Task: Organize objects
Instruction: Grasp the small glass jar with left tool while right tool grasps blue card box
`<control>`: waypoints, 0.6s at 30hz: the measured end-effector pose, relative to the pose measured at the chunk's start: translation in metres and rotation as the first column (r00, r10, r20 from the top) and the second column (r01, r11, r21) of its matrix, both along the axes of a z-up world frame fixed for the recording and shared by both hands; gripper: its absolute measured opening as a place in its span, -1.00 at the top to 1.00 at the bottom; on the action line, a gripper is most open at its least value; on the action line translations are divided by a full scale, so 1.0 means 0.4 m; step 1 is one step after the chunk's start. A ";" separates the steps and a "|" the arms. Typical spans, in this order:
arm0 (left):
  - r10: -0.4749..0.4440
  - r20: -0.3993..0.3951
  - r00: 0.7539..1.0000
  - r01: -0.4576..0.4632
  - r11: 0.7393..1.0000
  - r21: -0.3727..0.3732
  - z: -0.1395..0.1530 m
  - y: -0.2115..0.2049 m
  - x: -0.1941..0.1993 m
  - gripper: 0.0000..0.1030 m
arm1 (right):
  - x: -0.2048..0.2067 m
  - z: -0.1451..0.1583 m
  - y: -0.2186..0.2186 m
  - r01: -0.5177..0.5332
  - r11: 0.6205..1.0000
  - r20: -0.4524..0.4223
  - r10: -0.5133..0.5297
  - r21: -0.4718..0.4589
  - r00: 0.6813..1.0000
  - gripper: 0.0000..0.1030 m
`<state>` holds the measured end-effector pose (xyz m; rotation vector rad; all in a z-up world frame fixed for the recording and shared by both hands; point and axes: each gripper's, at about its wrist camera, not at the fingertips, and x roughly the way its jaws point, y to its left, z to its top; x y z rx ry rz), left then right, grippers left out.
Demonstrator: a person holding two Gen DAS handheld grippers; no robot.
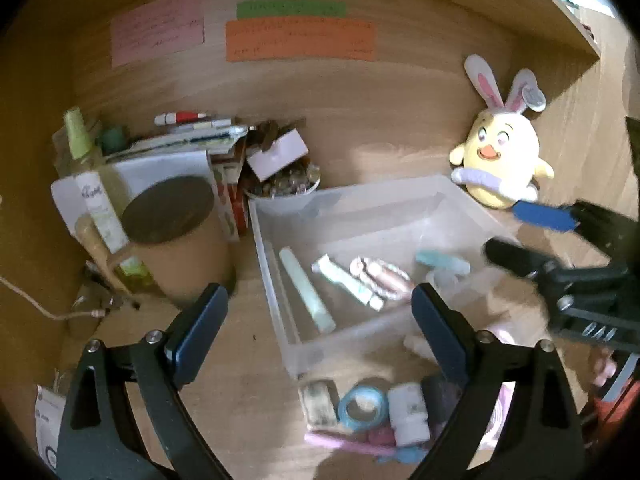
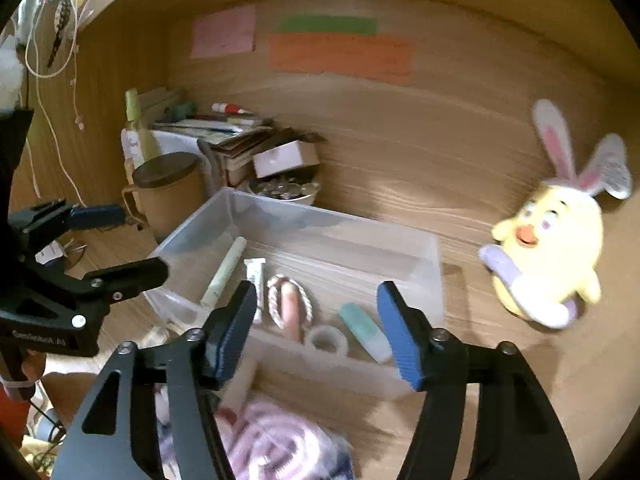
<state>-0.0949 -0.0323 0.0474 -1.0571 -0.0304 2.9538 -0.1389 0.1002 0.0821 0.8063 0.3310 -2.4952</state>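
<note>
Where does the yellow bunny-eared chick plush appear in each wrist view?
Left wrist: yellow chick plush sits upper right, just behind the clear plastic bin's far right corner.
Right wrist: the plush stands at the right edge, apart from the bin.
Shared landmark: the orange paper strip on the back wall.

Both wrist views look down, close, sharing the clear bin [image 1: 280,236] [image 2: 434,264].

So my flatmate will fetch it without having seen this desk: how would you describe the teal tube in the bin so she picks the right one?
Find the clear plastic bin on the wooden desk, left of the yellow bunny plush. The teal tube lies at the bin's plush-side end, beside a clear tape roll. It is shorter, fatter and more strongly coloured than the long pale green tube at the other end.
</note>
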 end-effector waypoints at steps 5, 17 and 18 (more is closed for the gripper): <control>0.003 0.044 0.999 -0.003 1.000 0.009 -0.042 -0.010 0.039 -0.83 | 0.053 -0.007 0.075 0.053 0.999 -0.014 -0.053 -0.008 0.998 -0.25; 0.050 0.236 0.970 -0.048 0.999 -0.014 -0.188 -0.066 0.069 -0.83 | 0.102 -0.129 0.208 0.184 0.981 0.071 -0.188 0.055 0.980 -0.25; 0.043 0.251 0.967 -0.041 0.999 -0.014 -0.196 -0.067 0.068 -0.82 | 0.103 -0.138 0.217 0.186 0.980 0.076 -0.191 0.067 0.979 -0.25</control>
